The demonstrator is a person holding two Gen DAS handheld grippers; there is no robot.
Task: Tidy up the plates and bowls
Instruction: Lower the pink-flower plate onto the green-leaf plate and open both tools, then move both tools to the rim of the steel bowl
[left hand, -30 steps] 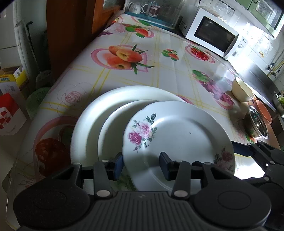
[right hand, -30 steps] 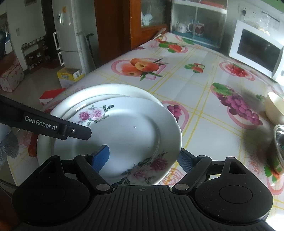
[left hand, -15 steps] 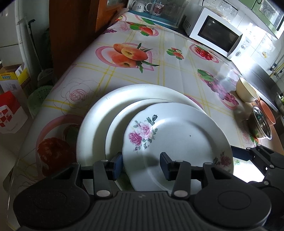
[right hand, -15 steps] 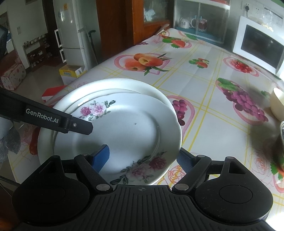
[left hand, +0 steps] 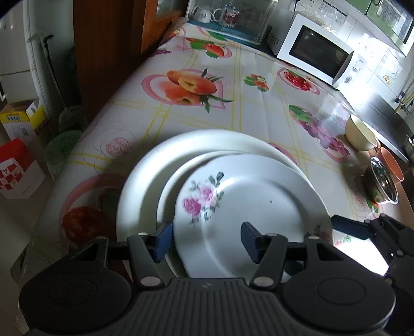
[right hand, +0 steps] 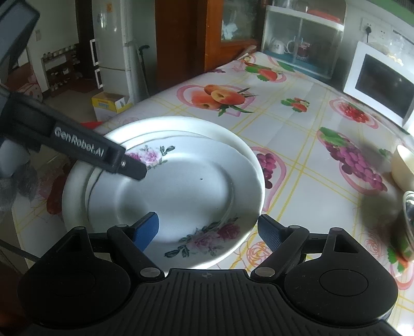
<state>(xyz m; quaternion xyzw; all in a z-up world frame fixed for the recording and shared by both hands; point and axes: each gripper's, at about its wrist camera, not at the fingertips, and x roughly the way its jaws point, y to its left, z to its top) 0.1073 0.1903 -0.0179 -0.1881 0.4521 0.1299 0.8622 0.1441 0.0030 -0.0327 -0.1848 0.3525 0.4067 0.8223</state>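
Note:
A flowered white plate (left hand: 253, 206) lies on a larger plain white plate (left hand: 145, 181), shifted toward its near right side; both also show in the right wrist view, the flowered plate (right hand: 181, 196) on the plain plate (right hand: 181, 124). My left gripper (left hand: 204, 240) is open, its fingers either side of the flowered plate's near left rim. My right gripper (right hand: 207, 230) is open over that plate's near edge. A cream bowl (left hand: 359, 134), an orange bowl (left hand: 393, 165) and a steel bowl (left hand: 383, 186) stand at the table's right.
The fruit-print tablecloth (left hand: 233, 103) covers the table. A white microwave (left hand: 313, 49) and a glass-fronted cup cabinet (left hand: 227, 15) stand at the far end. Boxes (left hand: 18, 165) and a green basket (left hand: 62, 150) are on the floor to the left.
My left gripper's jaws have opened wider around the flowered plate's rim. Both grippers have drawn back and up slightly. The plates have stayed stacked.

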